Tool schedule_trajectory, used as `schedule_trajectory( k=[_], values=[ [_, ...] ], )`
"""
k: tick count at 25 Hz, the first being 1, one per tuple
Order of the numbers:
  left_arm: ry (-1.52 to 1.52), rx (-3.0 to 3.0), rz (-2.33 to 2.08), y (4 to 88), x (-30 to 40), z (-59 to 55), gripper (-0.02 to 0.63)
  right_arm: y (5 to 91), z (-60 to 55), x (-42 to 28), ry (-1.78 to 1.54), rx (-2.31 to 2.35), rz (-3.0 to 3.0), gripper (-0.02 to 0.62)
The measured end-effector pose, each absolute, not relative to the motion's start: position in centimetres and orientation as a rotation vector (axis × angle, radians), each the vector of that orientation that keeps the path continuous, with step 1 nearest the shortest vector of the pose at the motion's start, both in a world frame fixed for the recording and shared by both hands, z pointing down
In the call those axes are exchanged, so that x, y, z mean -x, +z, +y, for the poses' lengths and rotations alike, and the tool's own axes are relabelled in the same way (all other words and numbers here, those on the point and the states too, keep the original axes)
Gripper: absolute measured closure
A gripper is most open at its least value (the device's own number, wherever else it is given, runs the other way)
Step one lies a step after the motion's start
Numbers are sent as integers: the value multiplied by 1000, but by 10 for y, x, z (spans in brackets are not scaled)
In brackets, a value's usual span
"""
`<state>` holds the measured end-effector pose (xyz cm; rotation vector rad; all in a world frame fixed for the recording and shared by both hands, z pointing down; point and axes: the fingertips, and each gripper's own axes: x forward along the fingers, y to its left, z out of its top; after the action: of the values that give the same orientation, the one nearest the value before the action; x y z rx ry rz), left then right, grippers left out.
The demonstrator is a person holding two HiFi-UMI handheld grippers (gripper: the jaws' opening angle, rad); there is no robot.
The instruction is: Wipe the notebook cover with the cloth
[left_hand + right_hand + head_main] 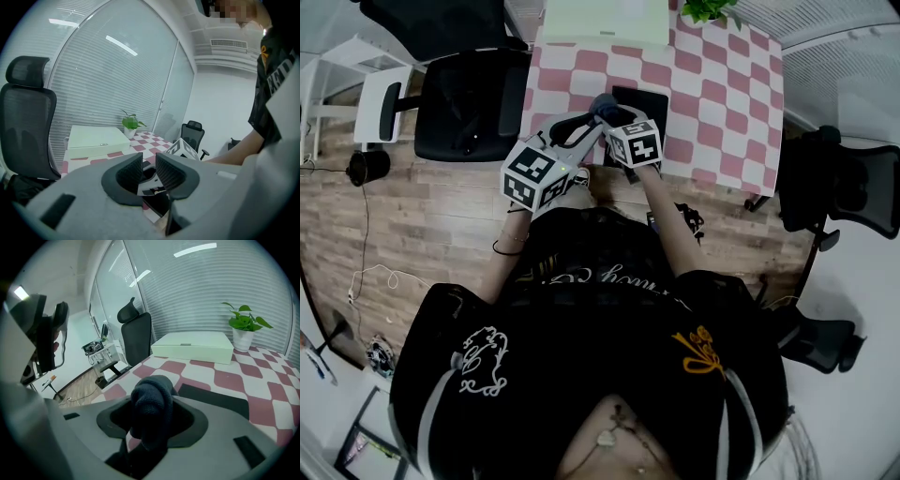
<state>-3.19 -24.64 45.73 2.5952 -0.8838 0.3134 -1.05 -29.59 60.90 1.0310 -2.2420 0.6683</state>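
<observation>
In right gripper (pixel 151 417): cloth (pixel 151 397) clamped, notebook (pixel 216 398) beyond.

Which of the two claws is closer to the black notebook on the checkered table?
Right. The right claw, gripping the cloth, hangs by the notebook's near edge; the left claw sits further to the left, clear of the notebook.

The dark blue knitted cloth (pixel 149 394) in my right gripper (pixel 151 416) looks coarse and woolly; the flat black notebook (pixel 213 397) cover is smooth, matt
</observation>
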Motion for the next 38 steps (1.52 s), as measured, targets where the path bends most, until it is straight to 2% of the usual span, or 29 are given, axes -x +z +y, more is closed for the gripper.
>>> schedule_trajectory(
  k=[11,32,38],
  values=[
    [329,-2606,-851,459,24,-243,526,620,-291,-23,778,-1133,-2207,426],
    [362,-2649,-784,460,3,-236,526,621,-284,-175,854,-1490,-1989,426],
    [362,-2647,-798,459,4,-235,526,600,-287,-169,827,-1523,-2033,426]
  ],
)
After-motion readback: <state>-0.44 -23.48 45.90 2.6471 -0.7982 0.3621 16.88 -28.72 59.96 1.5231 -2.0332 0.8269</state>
